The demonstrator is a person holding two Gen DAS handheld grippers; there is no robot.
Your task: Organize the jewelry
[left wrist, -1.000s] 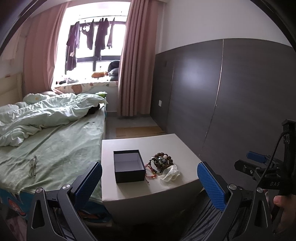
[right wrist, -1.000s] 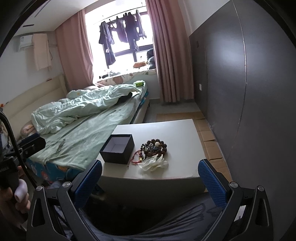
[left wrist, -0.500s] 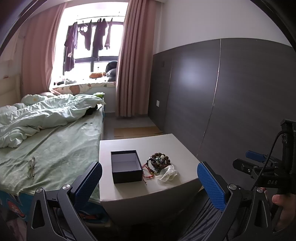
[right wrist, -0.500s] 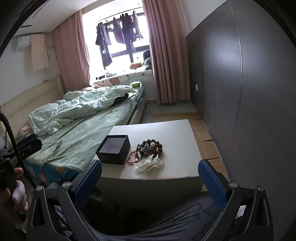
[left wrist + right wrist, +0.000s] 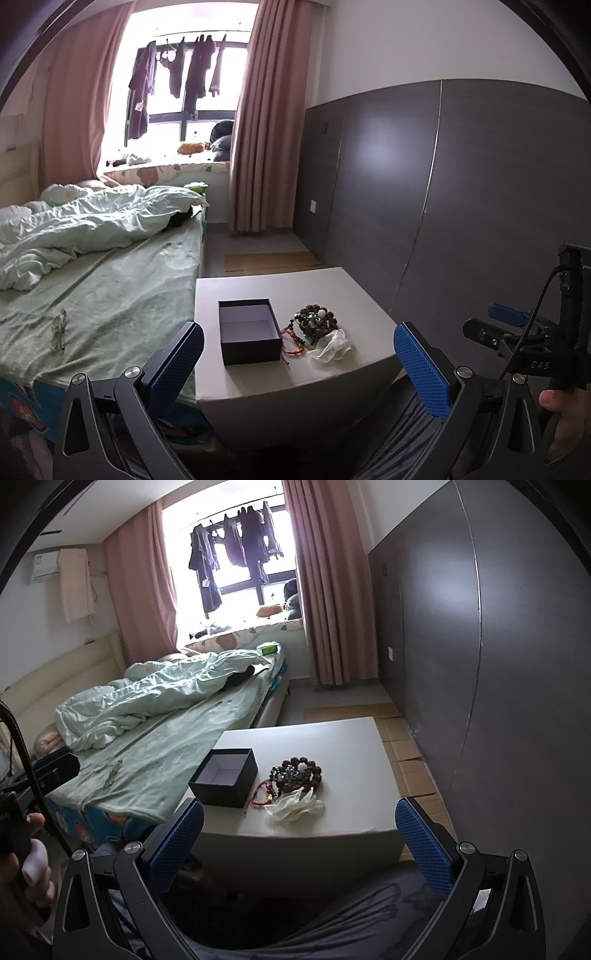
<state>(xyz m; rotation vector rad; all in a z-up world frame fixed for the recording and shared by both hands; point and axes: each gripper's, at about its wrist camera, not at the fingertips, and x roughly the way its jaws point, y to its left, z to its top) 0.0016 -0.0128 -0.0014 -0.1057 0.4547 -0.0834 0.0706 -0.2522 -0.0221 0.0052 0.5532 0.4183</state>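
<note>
Jewelry point(image 5: 312, 325): piled beside the empty box point(image 5: 249, 334)
Grippers: left gripper point(image 5: 295, 363) and right gripper point(image 5: 299, 843) both gaping wide, nothing held
Tip: pinch one bracelet, lift slowly

A low white table point(image 5: 273, 373) is standing beside the bed point(image 5: 110, 295). An open dark box point(image 5: 248, 336) is sitting on it. Just right of the box, a heap of beaded bracelets point(image 5: 314, 321) is lying, with a red cord bracelet point(image 5: 291, 341) and a crumpled white tissue point(image 5: 330, 345) nearer the front edge.
</note>
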